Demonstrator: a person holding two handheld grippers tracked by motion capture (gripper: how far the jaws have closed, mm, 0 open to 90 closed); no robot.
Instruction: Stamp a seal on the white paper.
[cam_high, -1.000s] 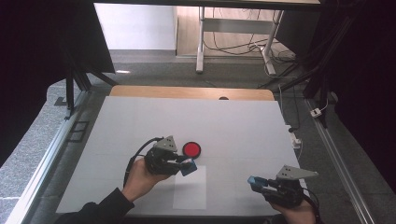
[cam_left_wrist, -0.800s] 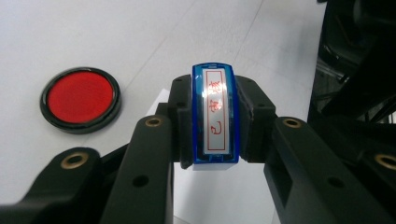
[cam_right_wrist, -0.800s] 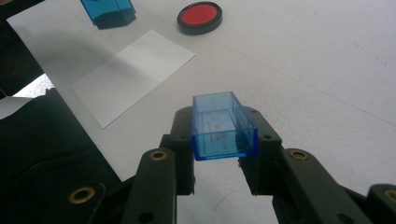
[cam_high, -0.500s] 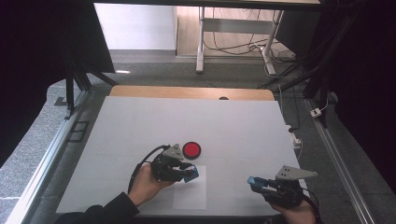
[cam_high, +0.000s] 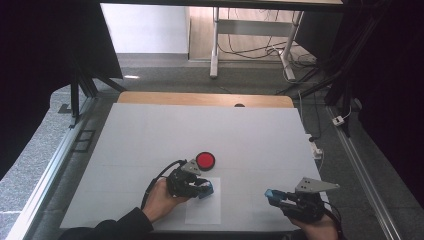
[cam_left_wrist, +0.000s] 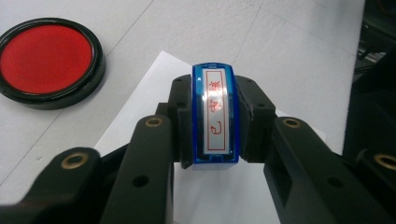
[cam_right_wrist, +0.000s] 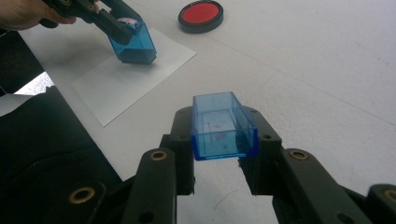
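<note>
I am pressing the blue stamp (cam_left_wrist: 215, 114), clamped in the left gripper (cam_high: 200, 188), onto the white paper (cam_high: 205, 212) lying on the bench (cam_high: 150, 135) beside the red ink pad (cam_high: 205, 160). I am keeping it square and pushing straight down, no sliding. The right gripper (cam_right_wrist: 224, 140) is gripping the stamp's blue cap (cam_right_wrist: 223, 125), well apart.

The left gripper (cam_high: 202, 188) has lowered the stamp (cam_high: 206, 189) onto, seemingly, the paper (cam_high: 204, 212).

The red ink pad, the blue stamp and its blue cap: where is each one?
ink pad (cam_high: 205, 160), high view, on its red centre.
stamp (cam_left_wrist: 216, 116), left gripper view, on its labelled top.
cap (cam_right_wrist: 224, 126), right gripper view, on its open hollow.
</note>
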